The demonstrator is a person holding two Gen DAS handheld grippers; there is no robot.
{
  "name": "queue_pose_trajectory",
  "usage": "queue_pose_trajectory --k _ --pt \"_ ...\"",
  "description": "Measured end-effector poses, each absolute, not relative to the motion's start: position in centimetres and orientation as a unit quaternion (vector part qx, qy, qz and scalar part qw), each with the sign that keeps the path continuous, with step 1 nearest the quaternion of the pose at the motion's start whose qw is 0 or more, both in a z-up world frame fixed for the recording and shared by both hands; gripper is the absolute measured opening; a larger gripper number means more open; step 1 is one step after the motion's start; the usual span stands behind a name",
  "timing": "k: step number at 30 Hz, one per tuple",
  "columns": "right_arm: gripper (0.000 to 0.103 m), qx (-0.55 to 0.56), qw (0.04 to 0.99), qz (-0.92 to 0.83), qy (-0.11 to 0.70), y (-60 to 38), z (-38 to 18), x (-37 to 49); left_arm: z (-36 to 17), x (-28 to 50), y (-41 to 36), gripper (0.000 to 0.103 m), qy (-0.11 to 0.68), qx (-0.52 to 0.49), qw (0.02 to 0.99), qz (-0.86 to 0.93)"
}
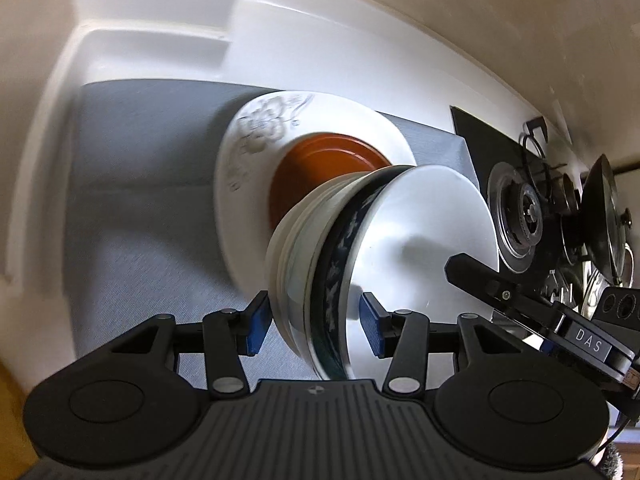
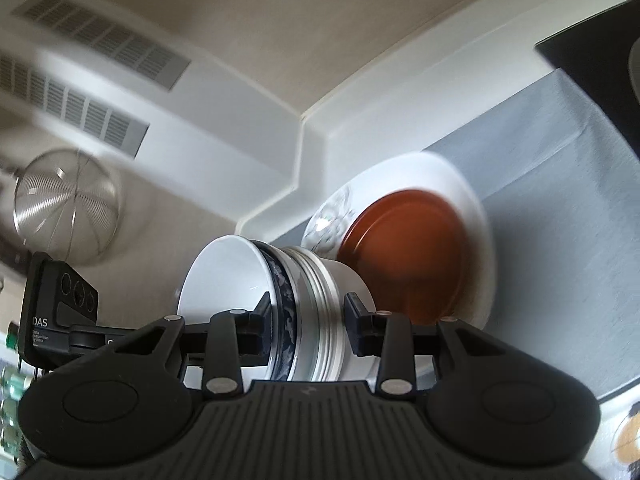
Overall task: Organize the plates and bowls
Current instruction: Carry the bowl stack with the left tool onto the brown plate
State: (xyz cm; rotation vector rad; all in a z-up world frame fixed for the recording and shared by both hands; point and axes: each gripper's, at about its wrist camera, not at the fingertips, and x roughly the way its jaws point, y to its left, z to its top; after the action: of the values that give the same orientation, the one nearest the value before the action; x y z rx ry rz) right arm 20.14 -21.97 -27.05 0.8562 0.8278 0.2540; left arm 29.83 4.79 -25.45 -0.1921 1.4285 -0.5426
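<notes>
Both tools — left tool and right tool — grip the bowl stack; next, set it gently on the brown plate.

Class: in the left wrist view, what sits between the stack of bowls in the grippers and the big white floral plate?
A brown plate, resting on the white floral plate, behind the bowl stack.

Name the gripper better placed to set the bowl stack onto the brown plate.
Neither clearly: the left gripper and right gripper both straddle the stack of nested white bowls over the brown round plate.
</notes>
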Motion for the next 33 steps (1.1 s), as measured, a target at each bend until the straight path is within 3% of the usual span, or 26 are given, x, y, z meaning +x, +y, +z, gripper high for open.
queue_pose_trajectory --k 20,33 --pt "0.042 0.443 0.815 0.091 0.363 -28.5 -31.6 23.3 -29.3 34.9 -1.6 0.051 0.675 -0.088 0.690 -0.249" --pt "0.043 0.430 0.819 0.099 0.367 -28.2 -31.6 24.5 -30.1 36.1 -1.7 0.058 0.667 -0.095 0.695 -0.251"
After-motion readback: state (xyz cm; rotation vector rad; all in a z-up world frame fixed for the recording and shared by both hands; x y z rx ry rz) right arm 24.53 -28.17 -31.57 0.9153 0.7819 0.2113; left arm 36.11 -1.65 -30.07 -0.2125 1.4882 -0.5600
